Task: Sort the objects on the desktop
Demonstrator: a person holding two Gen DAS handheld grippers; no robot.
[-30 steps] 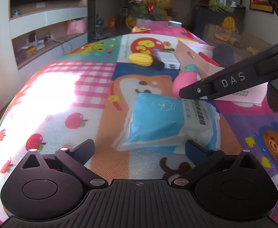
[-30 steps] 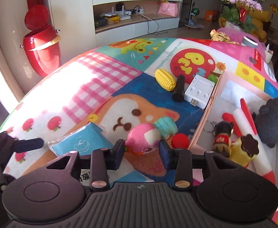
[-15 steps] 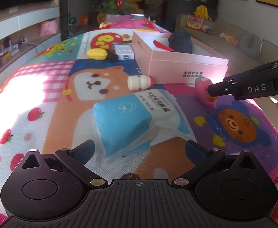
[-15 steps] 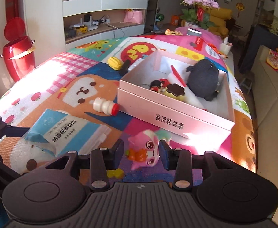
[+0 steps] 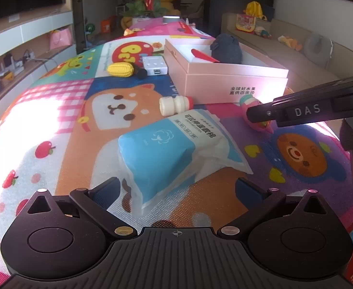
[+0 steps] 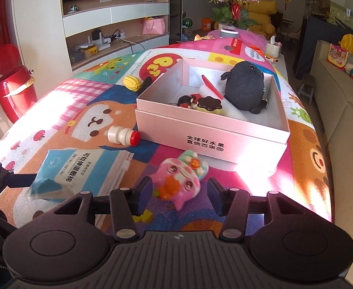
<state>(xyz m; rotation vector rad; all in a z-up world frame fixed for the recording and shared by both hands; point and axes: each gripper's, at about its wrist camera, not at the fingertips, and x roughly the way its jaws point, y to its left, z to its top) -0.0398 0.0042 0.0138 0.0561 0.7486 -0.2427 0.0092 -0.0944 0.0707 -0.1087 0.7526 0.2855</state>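
Note:
A pink cartoon toy (image 6: pixel 180 180) lies on the mat in front of the pink box (image 6: pixel 207 142). My right gripper (image 6: pixel 178 190) has its jaws opening around the toy, and the pads stand apart from it. In the left wrist view that toy (image 5: pixel 256 118) shows partly hidden behind a right finger (image 5: pixel 296 112). A blue and white tissue pack (image 5: pixel 176 151) lies between the wide fingers of my open left gripper (image 5: pixel 178 190), unpressed. A white bottle with a red cap (image 6: pixel 123 136) lies beside the box. Inside the box are a dark plush (image 6: pixel 246 86) and small toys.
A yellow corn toy (image 5: pixel 119 69), a black cylinder (image 5: pixel 140 72) and a white adapter (image 5: pixel 156 65) lie left of the box on the far mat. A red bin (image 6: pixel 15 91) stands beyond the left edge. A sofa runs along the right side.
My right gripper carried the pink toy from left of the box to its front, then opened; the toy now lies on the mat. The left view swung right over the tissue pack.

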